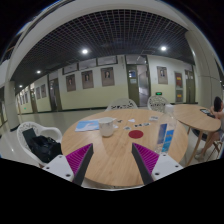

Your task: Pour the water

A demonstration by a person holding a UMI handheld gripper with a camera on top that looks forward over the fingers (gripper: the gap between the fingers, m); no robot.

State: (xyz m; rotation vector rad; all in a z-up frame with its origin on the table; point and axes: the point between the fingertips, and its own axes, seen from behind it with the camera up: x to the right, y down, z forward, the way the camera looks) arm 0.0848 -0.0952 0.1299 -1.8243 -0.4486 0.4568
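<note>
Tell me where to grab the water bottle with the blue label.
Probably its mid-body, at the label: the bottle stands upright on the round table, beyond and to the right of the open tongs. Come in level from the near side, one finger on each side.

Gripper point(112, 162) level, its two fingers point(80, 160) spread wide apart, nothing between them.

Camera rides the gripper point(112, 165), facing across the table point(110, 155).
</note>
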